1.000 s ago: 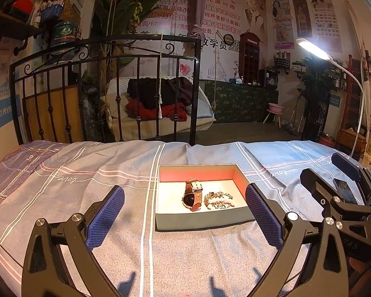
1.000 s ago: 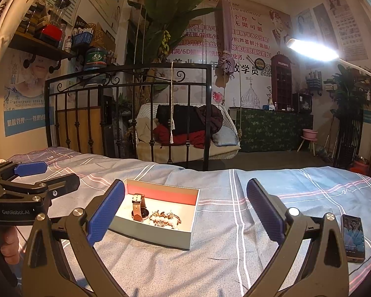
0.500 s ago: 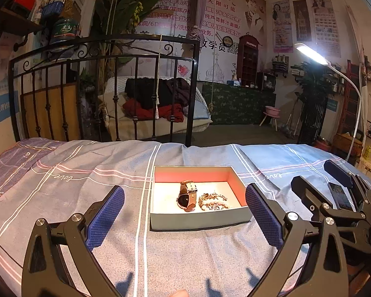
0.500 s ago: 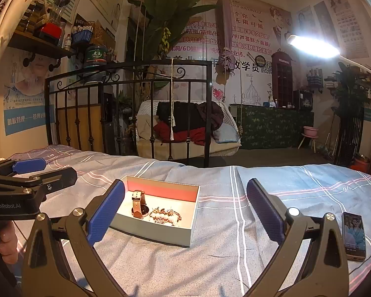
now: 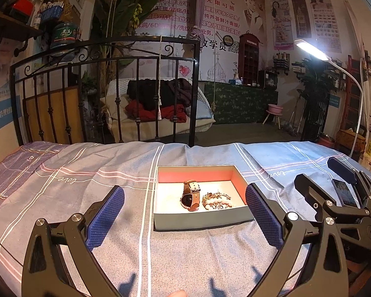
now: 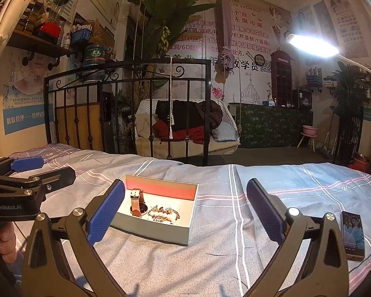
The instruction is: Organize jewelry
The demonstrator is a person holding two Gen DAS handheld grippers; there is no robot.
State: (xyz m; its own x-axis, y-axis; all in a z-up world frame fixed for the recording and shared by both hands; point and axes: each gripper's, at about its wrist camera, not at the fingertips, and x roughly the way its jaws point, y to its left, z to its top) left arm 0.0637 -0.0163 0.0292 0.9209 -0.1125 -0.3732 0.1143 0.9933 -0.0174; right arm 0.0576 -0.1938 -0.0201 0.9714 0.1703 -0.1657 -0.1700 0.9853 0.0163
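An open shallow box (image 5: 200,220) with a pink inner wall lies on the striped bedsheet. Inside it lie a watch (image 5: 191,195) with a tan strap and a heap of gold bracelets (image 5: 216,200). The box (image 6: 160,230), the watch (image 6: 136,203) and the bracelets (image 6: 163,213) also show in the right wrist view. My left gripper (image 5: 184,216) is open and empty, just in front of the box. My right gripper (image 6: 185,215) is open and empty, to the right of the box. Each gripper shows in the other's view, the right one (image 5: 338,190) and the left one (image 6: 32,170).
A phone (image 6: 353,235) lies on the bedsheet at the right, also seen in the left wrist view (image 5: 343,193). A black iron bed frame (image 5: 106,94) stands at the far edge of the bed. A lamp (image 6: 311,45) shines from the upper right.
Both grippers have drifted slightly; the box sits a little lower and nearer in the left wrist view. Both stay open and empty, and the jewelry has not moved.
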